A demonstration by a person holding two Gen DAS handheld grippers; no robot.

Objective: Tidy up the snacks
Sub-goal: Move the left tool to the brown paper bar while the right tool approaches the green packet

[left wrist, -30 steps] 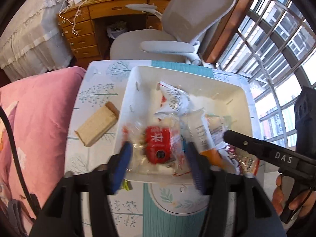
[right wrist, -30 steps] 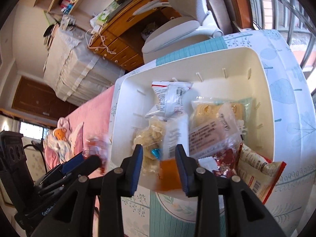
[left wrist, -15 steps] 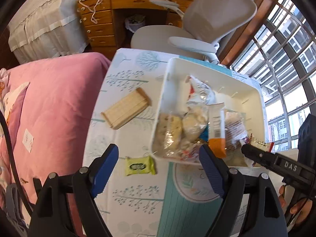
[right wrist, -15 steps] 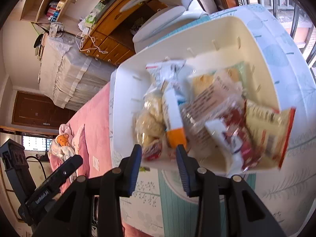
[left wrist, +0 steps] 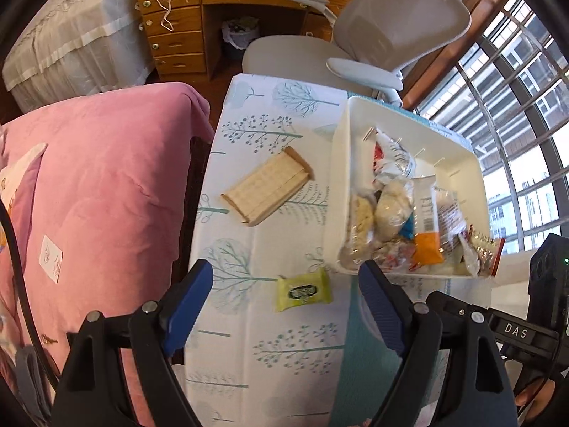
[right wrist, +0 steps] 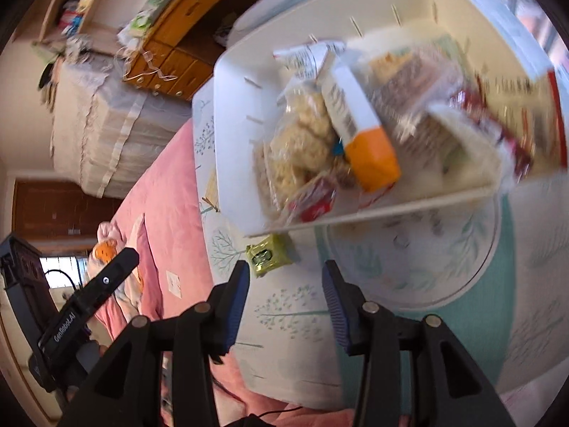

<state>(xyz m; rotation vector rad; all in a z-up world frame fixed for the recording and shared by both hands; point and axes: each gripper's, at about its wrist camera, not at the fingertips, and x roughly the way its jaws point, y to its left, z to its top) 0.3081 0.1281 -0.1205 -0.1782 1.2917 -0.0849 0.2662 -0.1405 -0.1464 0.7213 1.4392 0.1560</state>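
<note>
A white bin (left wrist: pixel 341 163) on the tree-print tablecloth holds several snack packets, among them an orange-and-white box (left wrist: pixel 428 227) and clear bags of puffs (left wrist: pixel 377 210). A yellow-green packet (left wrist: pixel 303 290) lies on the cloth just in front of the bin; it also shows in the right wrist view (right wrist: pixel 268 254). A wafer pack (left wrist: pixel 268 186) lies left of the bin. My left gripper (left wrist: pixel 284 309) is open and empty, above the yellow-green packet. My right gripper (right wrist: pixel 284 302) is open and empty, just short of the bin (right wrist: pixel 231 106) and the packet.
A pink blanket (left wrist: pixel 96 192) borders the table's left edge. A grey office chair (left wrist: pixel 355 39) and a wooden desk (left wrist: pixel 199 25) stand beyond the far end. Window bars (left wrist: pixel 515 89) lie to the right. The right tool's body (left wrist: pixel 515 331) shows at lower right.
My left gripper let go of the red packet in the bin, opened wide and drew back over the yellow-green packet. My right gripper also pulled back from the bin and opened wider.
</note>
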